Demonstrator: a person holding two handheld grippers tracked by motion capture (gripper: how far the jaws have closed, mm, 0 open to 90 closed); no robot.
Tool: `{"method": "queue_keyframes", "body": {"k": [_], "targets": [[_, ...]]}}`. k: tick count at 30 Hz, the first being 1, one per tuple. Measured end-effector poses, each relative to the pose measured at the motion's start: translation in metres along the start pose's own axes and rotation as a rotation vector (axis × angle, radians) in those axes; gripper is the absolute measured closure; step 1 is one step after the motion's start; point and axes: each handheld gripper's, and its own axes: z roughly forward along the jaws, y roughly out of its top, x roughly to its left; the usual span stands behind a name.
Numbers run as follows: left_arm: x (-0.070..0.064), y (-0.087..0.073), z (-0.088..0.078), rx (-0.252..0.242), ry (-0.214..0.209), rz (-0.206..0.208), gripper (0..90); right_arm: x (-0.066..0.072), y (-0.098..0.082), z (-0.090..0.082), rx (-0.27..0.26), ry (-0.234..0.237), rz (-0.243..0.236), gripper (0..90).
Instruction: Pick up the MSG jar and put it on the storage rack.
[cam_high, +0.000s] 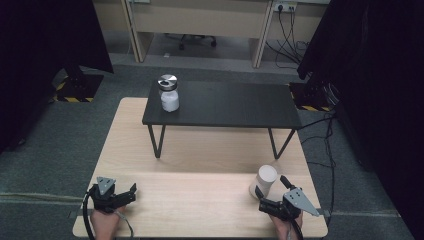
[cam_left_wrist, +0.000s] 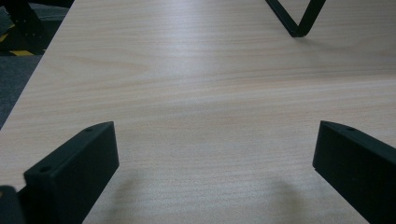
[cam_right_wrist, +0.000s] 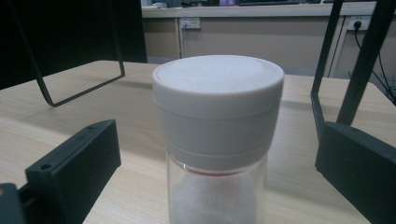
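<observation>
A clear jar with a white lid stands upright near the table's front right; its lid and glass body rise between the jaws in the right gripper view. My right gripper is open, its jaws on either side of the jar with gaps to both. A second jar with a silver lid, holding white contents, stands on the left end of the black shelf. My left gripper rests open at the front left, with bare wood between its jaws.
The black shelf stands on thin metal legs across the far half of the light wooden table. Grey carpet surrounds the table, with cables on the floor at the right and dark curtains at both sides.
</observation>
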Motion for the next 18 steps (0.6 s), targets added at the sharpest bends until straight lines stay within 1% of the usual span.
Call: {"method": "queue_keyframes", "body": {"k": [2, 5, 10, 12, 18], "targets": [[0.000, 0.000, 0.000, 0.000, -0.001, -0.001, 0.0, -0.001, 0.002, 0.003, 0.004, 0.009, -0.008, 0.3], [0.000, -0.001, 0.000, -0.004, -0.003, 0.001, 0.0, -0.002, 0.004, 0.008, 0.009, 0.014, -0.005, 0.4], [0.003, -0.002, -0.001, -0.015, -0.012, -0.010, 0.0, -0.001, 0.005, 0.011, 0.002, 0.006, -0.005, 0.7], [0.003, -0.003, -0.002, -0.018, -0.015, -0.008, 0.0, -0.002, 0.006, 0.011, 0.002, 0.008, -0.004, 1.3], [0.003, -0.003, -0.002, -0.020, -0.015, -0.006, 0.0, -0.004, 0.007, 0.011, 0.008, 0.011, 0.001, 7.2]]}}
